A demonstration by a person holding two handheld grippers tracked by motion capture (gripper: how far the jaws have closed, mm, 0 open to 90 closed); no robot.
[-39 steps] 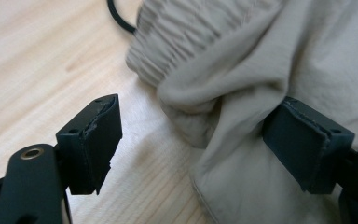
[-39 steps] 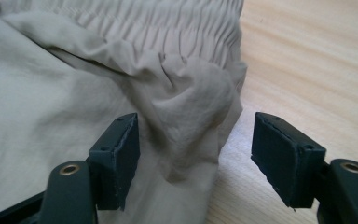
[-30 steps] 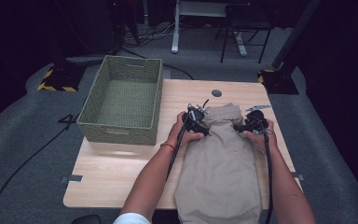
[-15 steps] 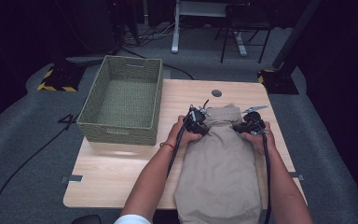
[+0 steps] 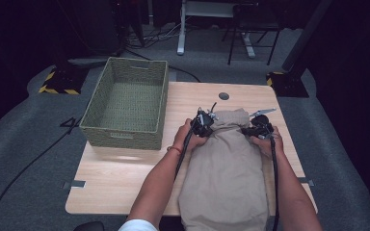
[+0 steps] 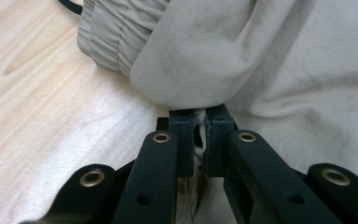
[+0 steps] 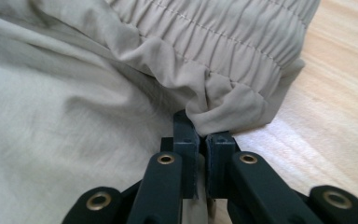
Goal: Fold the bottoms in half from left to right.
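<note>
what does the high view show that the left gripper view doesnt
High view alone: the woven olive-green rectangular basket at the table's left, both forearms, the right gripper at the garment's right edge, and the grey carpeted floor.

Left gripper view alone: close detail of the left gripper, its black jaws shut on a fold of cloth, and the gathered elastic band.

Both: the beige fabric garment lying on the light wooden table.
</note>
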